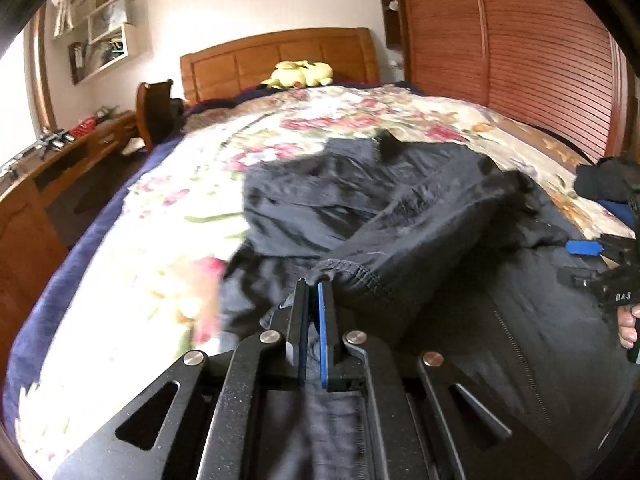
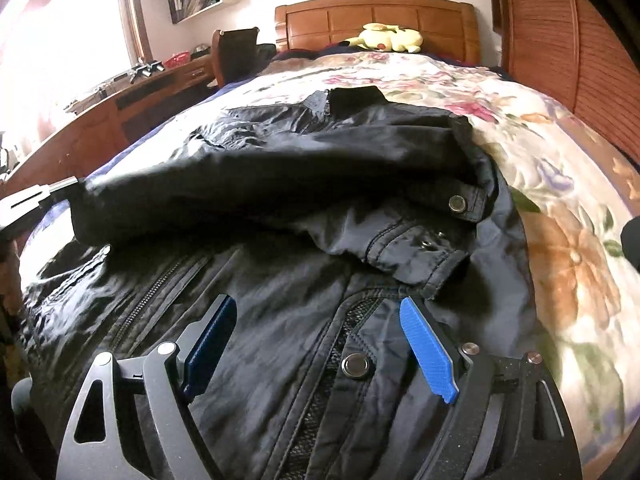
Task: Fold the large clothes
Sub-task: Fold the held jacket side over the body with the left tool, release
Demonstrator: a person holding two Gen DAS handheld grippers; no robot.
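A black zip jacket lies spread on the floral bedspread, collar toward the headboard. One sleeve is folded across its chest, cuff with a snap at the right. In the left wrist view my left gripper is shut on the jacket's sleeve, lifting it over the jacket. My right gripper is open and empty, low over the jacket's front near a snap button. It shows at the right edge of the left wrist view.
A wooden headboard with a yellow plush toy stands at the far end. A wooden wardrobe runs along the right. A desk and chair stand left of the bed. Dark clothes lie at the right.
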